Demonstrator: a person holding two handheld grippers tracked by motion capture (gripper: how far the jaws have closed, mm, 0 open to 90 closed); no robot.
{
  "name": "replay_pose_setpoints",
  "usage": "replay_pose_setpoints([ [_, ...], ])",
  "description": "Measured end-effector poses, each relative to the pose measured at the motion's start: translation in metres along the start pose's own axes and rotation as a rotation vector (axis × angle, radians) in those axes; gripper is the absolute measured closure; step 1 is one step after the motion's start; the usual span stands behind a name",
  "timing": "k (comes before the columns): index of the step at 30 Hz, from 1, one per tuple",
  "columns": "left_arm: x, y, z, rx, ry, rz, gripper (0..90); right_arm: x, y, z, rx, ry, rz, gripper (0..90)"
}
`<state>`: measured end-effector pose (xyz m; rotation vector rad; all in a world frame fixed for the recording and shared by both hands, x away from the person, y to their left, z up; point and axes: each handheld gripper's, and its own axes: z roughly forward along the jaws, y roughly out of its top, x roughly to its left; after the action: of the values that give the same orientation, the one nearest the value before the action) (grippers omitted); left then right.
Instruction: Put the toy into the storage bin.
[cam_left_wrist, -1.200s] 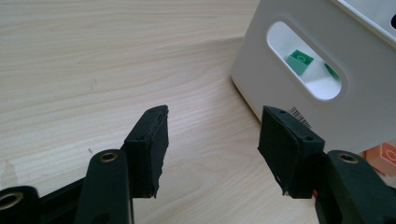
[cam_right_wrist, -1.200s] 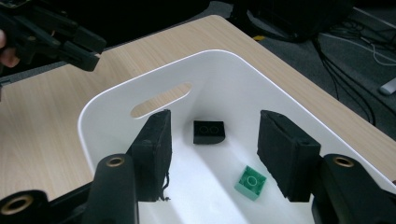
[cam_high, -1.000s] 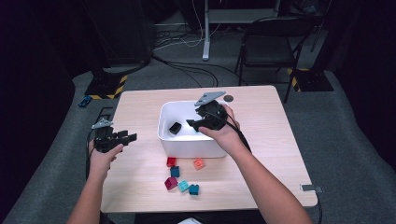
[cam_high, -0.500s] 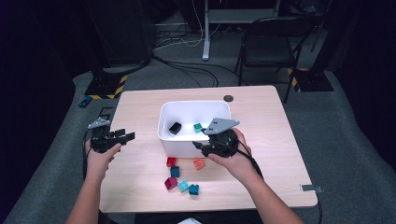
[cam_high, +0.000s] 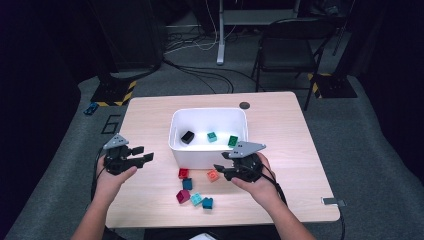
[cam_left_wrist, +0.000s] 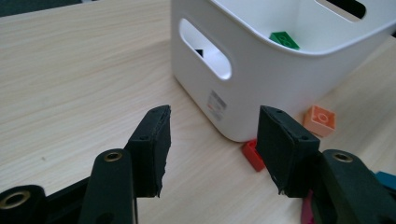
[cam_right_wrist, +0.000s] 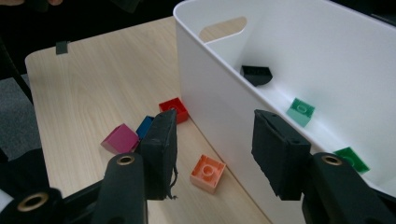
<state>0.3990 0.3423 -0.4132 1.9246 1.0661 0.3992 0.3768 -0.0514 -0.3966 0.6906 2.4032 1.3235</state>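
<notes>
The right gripper (cam_high: 225, 171) hovers with jaws apart and empty (they have just been closing) beside the orange brick (cam_high: 213, 175), which lies on the worktop (cam_high: 280, 135) against the white bin (cam_high: 208, 156). The left gripper (cam_high: 142, 156) is also released, holding nothing.
</notes>
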Motion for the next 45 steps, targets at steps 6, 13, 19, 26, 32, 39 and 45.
replay_pose_setpoints([
  [6, -0.019, -0.01, 0.002, 0.031, -0.045, 0.071, 46.6, 0.006, -0.015, 0.007, 0.025, 0.021, -0.006, 50.6],
  [13, -0.031, -0.023, 0.005, 0.013, -0.091, 0.07, 47.0, 0.012, -0.029, 0.005, 0.019, 0.033, -0.018, 50.9],
  [19, -0.044, -0.038, 0.014, 0.019, -0.119, 0.085, 47.0, 0.011, -0.044, 0.008, 0.05, 0.035, -0.006, 50.5],
  [26, -0.059, -0.049, 0.025, 0.054, -0.178, 0.144, 46.7, 0.01, -0.052, 0.004, 0.04, 0.029, 0.015, 49.7],
  [32, -0.067, -0.057, 0.03, 0.059, -0.223, 0.167, 46.3, 0.007, -0.061, 0.006, 0.037, 0.028, 0.049, 49.5],
  [39, -0.075, -0.067, 0.041, 0.117, -0.256, 0.206, 45.7, 0.002, -0.07, 0.006, 0.05, 0.014, 0.079, 49.5],
  [45, -0.081, -0.072, 0.054, 0.158, -0.285, 0.224, 44.8, -0.005, -0.076, 0.007, 0.062, 0.007, 0.09, 49.5],
])
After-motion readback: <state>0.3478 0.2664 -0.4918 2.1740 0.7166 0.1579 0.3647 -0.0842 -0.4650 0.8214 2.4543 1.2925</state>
